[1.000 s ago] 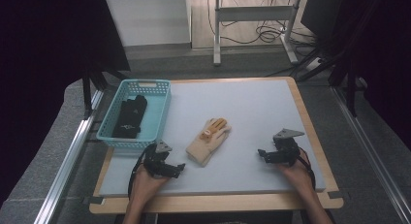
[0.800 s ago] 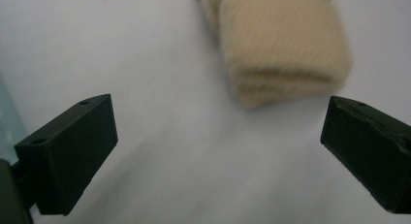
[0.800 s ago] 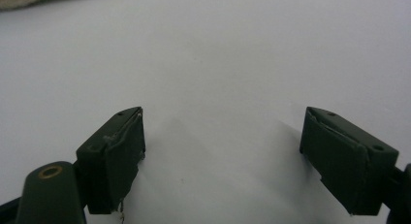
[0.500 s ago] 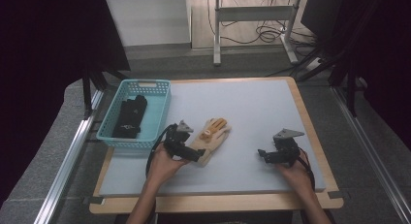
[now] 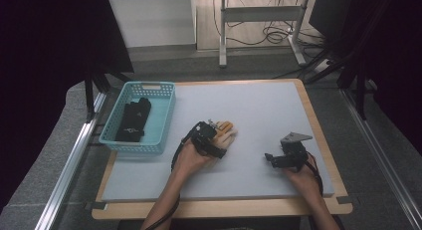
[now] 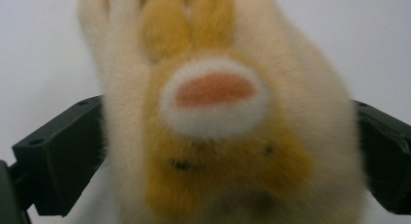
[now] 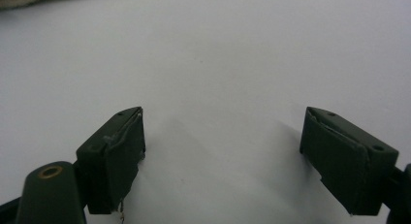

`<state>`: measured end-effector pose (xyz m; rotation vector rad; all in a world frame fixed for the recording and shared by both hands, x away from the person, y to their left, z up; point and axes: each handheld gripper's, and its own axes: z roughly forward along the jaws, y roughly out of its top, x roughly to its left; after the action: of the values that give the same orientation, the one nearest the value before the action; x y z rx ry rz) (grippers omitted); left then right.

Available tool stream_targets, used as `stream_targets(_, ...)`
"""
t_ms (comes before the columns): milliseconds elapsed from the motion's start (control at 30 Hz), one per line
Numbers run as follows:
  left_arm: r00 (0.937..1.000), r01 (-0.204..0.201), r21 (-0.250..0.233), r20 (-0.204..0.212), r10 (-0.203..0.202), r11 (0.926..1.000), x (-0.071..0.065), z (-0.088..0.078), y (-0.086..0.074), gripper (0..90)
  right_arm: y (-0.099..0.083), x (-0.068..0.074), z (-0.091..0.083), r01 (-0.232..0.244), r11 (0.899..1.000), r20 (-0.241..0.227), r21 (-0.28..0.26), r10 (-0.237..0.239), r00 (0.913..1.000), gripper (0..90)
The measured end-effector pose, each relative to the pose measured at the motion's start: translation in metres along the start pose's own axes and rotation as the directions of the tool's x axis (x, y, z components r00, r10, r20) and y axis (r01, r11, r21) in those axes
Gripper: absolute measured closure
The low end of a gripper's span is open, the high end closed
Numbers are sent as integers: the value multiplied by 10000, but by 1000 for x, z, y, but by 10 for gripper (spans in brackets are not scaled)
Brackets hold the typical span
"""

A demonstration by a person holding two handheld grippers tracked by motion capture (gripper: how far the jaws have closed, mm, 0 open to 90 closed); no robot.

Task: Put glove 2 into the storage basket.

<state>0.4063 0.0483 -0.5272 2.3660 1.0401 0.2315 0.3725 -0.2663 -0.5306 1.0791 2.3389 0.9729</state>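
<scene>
Furry glove [image 5: 226, 134] lies mid-table, right of the basket [image 5: 161, 121] with a black glove [image 5: 133, 119] inside. Judged early: pickup not yet done, transfer left. Left claw [image 5: 215, 139] straddles the glove's near end, jaws wide either side, not clamped. Right claw [image 5: 272, 159] open, empty, well right.

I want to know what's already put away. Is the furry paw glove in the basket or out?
Out. The furry paw glove lies on the table mat, beside the blue basket.
</scene>
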Motion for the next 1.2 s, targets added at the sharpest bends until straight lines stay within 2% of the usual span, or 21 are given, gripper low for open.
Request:
stream_targets(133,9998,-49,-93,-188,47,9999,-1,0,-2,21,0,0,0,-9,10000,-5,-14,9,10000,161)
stream_targets(167,9998,-22,-182,-194,19,9998,-2,-2,-3,91,0,0,0,-11,10000,-7,-11,11,10000,161)
stream_targets(200,9998,-11,-212,-205,6,9998,-3,-3,-3,91,0,0,0,-11,10000,-7,-11,11,10000,161)
stream_targets(367,9995,93,-260,-297,-101,9996,-6,-8,-3,274,0,0,0,-8,10000,-4,-10,8,10000,161)
stream_targets(467,9994,172,-214,-311,-178,9996,-6,-10,-2,425,0,0,0,-7,10000,-3,-7,7,10000,161)
stream_targets(633,9990,239,-1,-365,-239,9997,-8,-11,2,543,0,0,0,-7,10000,-4,-7,7,10000,161)
stream_targets(833,9992,385,7,-110,-385,9993,-4,-14,5,563,0,0,0,10,10000,7,9,-10,10000,161)
stream_targets(900,9990,429,-34,-144,-429,9991,-2,-17,6,563,0,0,0,9,10000,13,11,-9,10000,161)
stream_targets(1200,9978,569,-602,-319,-589,9966,12,-51,16,555,0,0,0,7,10000,16,11,-7,10000,161)
